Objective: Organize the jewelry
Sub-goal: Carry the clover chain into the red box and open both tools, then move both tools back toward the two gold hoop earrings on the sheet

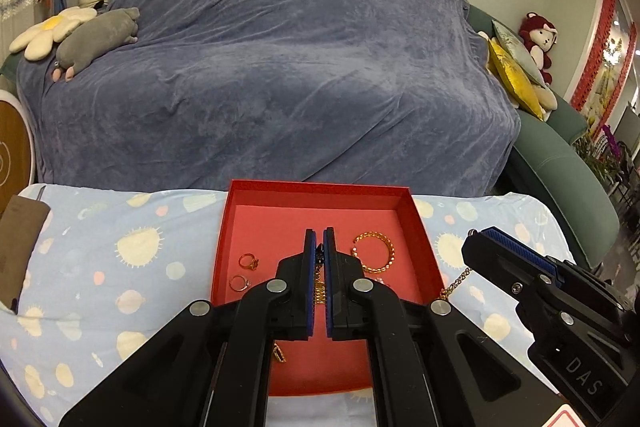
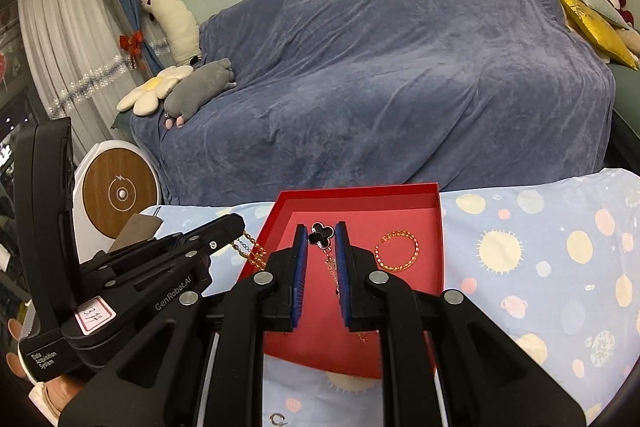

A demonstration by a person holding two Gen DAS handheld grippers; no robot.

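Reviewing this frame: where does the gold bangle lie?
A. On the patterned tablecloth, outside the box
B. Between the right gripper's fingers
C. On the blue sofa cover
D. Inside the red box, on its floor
D: the gold bangle lies flat on the floor of the red box, apart from the right gripper, which pinches a chain with a black clover pendant.

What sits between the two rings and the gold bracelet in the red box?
In the left wrist view, the shut left tongs and their gold chain sit between the rings and bracelet.
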